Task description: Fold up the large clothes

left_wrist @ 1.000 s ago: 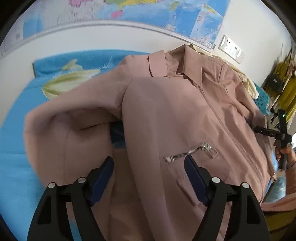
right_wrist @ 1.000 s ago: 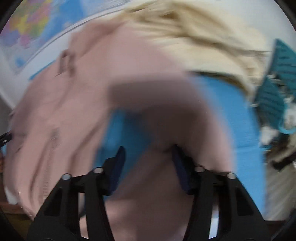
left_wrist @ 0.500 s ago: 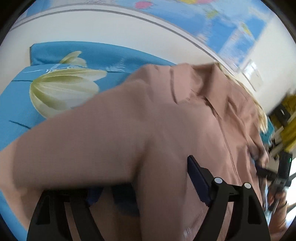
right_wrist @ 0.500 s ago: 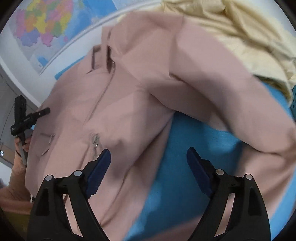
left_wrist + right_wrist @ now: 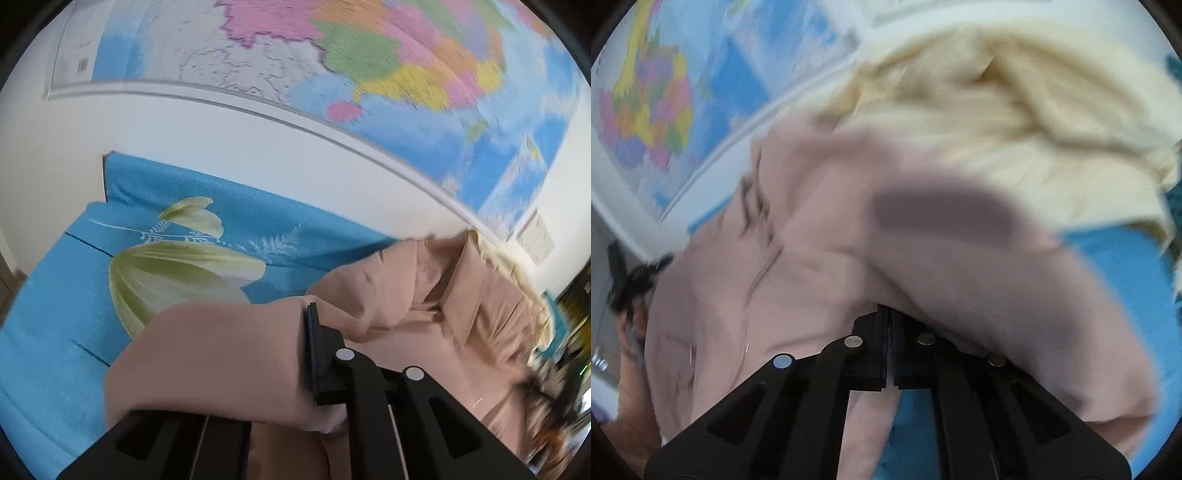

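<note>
Both grippers, left gripper [image 5: 258, 369] and right gripper [image 5: 889, 332], angle downward, just clamped onto the pink jacket [image 5: 461, 332].

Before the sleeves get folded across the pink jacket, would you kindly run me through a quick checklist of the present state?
1. Left gripper has the left sleeve between its fingers, jaws just closing: ok.
2. Right gripper is shut on the right sleeve: ok.
3. Jacket lies on the blue sheet: ok.
4. Collar lies flat: not ok, rumpled.
5. Cream garment is clear of the jacket: not ok, it touches the shoulder.
6. Zip is closed: cannot tell, blurred.
</note>
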Action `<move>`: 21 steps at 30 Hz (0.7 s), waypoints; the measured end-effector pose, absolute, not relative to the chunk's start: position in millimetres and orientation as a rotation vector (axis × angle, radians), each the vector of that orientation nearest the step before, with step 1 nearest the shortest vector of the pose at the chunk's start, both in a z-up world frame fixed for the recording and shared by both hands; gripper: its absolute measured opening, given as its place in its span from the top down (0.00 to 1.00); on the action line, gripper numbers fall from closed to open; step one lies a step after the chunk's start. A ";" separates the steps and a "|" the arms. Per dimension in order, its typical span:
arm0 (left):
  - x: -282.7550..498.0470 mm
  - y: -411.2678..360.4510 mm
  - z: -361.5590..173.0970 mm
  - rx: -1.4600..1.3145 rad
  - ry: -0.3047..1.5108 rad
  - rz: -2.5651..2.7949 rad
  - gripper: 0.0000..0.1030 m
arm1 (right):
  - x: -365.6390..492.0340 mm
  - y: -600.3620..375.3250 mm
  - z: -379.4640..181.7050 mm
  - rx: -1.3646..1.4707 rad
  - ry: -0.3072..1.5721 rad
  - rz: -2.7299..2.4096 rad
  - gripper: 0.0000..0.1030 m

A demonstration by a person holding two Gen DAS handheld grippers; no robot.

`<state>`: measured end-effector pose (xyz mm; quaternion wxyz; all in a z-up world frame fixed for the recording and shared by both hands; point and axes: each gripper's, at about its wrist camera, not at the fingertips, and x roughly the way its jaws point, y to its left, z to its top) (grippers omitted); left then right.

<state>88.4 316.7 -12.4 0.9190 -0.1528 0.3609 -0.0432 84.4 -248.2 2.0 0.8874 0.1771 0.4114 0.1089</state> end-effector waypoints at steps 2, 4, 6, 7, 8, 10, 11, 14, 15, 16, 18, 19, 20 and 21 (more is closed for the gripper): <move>80.3 300.5 -22.1 -0.171 0.791 -0.057 0.47 | 85.0 -269.7 4.1 0.366 0.824 0.097 1.00; 65.1 287.0 -28.7 -0.043 0.775 -0.063 0.43 | 85.8 -286.7 -5.6 0.410 0.898 0.103 0.99; 48.3 280.5 -28.3 0.037 0.768 -0.098 0.37 | 78.0 -274.0 3.0 0.298 0.912 0.154 0.91; 41.6 277.1 -26.3 0.059 0.755 -0.111 0.35 | 73.6 -267.0 10.2 0.233 0.900 0.164 0.86; 32.9 273.1 -21.8 0.090 0.734 -0.124 0.33 | 69.4 -255.8 21.5 0.162 0.872 0.168 0.66; 16.1 265.1 -11.0 0.125 0.681 -0.158 0.30 | 64.7 -234.0 42.6 0.075 0.790 0.201 0.40; 8.6 264.1 -5.3 0.120 0.661 -0.187 0.28 | 64.1 -221.7 51.9 0.024 0.747 0.198 0.27; -6.9 257.5 6.7 0.100 0.613 -0.247 0.23 | 84.2 -179.8 66.0 -0.143 0.674 0.207 0.21; -9.3 251.9 8.4 0.107 0.607 -0.252 0.20 | 95.6 -171.6 66.9 -0.158 0.676 0.218 0.21; -11.2 246.5 8.3 0.124 0.606 -0.254 0.20 | 109.9 -163.1 65.6 -0.178 0.678 0.219 0.21; -10.3 236.2 3.2 0.158 0.628 -0.254 0.20 | 143.5 -148.0 59.6 -0.237 0.708 0.214 0.35; -6.9 232.1 0.3 0.161 0.641 -0.254 0.20 | 157.4 -143.5 56.0 -0.262 0.724 0.209 0.50; -4.9 229.8 -3.4 0.158 0.658 -0.261 0.20 | 169.4 -141.6 53.3 -0.291 0.752 0.206 0.96; -2.0 228.9 -6.9 0.154 0.668 -0.267 0.20 | 181.7 -145.8 54.5 -0.284 0.776 0.199 0.98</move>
